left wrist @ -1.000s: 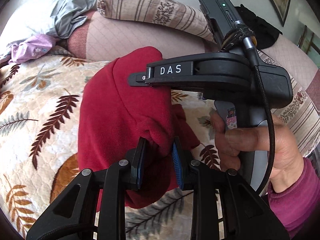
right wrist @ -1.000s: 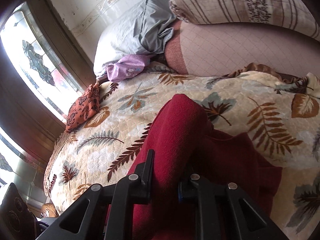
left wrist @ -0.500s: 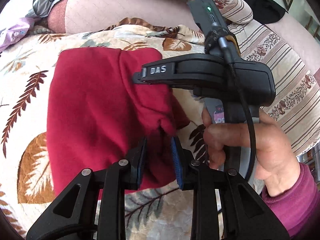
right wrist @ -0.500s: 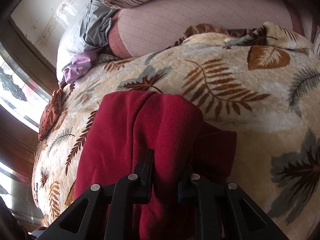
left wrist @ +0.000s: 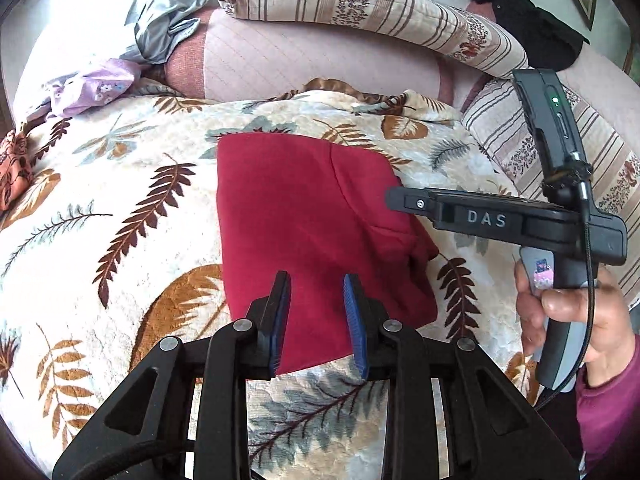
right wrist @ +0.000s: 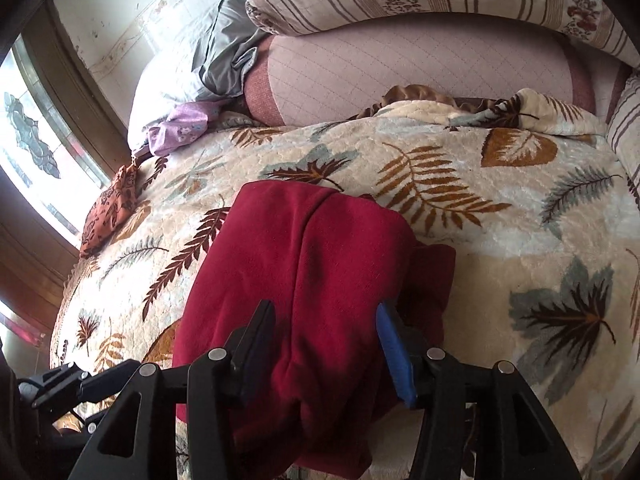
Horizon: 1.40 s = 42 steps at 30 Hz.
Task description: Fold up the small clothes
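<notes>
One red garment, folded, flat on leaf-print blanket, frame centre. Two grippers. Left gripper: jaws parted, nothing between them, above garment's near edge. Right gripper: jaws spread wide, straddling garment's near fold; contact unclear. One purple cloth, upper left.

Big blanket with brown and grey leaf pictures covers bed. Long striped pillow lies at back, on top of pink quilted cushion. Grey cloth bunched up at far left. Small purple cloth just below it. Orange flowery cloth at blanket's left edge. Black cloth far right. Window on left.
</notes>
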### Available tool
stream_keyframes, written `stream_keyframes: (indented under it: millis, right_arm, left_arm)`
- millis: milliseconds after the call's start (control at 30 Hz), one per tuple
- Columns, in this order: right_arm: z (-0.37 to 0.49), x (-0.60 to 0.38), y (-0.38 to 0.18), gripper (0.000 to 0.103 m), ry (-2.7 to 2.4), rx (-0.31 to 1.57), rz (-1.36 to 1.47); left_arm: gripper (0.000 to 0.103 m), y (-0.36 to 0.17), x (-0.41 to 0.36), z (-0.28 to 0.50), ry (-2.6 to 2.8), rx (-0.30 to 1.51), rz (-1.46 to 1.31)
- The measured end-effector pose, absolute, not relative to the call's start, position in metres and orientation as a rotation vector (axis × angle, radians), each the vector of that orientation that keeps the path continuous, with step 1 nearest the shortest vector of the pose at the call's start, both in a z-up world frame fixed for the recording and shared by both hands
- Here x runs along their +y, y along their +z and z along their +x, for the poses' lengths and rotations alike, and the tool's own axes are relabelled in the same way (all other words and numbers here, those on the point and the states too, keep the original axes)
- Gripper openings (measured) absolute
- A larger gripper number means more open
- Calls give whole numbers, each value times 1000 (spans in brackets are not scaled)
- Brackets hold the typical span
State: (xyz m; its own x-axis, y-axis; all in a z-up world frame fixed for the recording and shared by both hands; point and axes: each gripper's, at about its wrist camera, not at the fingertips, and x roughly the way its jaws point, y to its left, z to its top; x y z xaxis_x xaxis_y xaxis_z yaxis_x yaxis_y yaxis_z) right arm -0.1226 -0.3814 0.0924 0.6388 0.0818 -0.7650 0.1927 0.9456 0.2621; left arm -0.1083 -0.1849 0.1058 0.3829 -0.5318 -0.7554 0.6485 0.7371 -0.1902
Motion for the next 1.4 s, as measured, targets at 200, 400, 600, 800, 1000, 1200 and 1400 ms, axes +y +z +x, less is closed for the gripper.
stream_keyframes:
  millis: [200,400,600,800,1000,1200,1400]
  right_arm:
    - [-137,-366,94,50,-82,883,274]
    - [-145,-363,94,50,-91,891,271]
    - [-155,-360,88,53,-94,899,295]
    - [-167,-357,76,63,-95,916,340]
    - [-167,-350,64,63,-73,922,400]
    - [-159,-340,51,63,-67,929,408]
    - [-157,-337,47,48,-62,910,398]
  left_arm:
    - [25,99,-170,-108,-715,908,151]
    - [26,95,-165,-108,-671,896,166]
    - [60,90,-153,-100,-617,876,117]
    - [60,81,-146,-87,-575,872,112]
    - [60,74,-140,-77,-552,875,102]
    - [60,72,-139,-74,-549,877,100]
    - [60,70,-142,-75,-554,878,110]
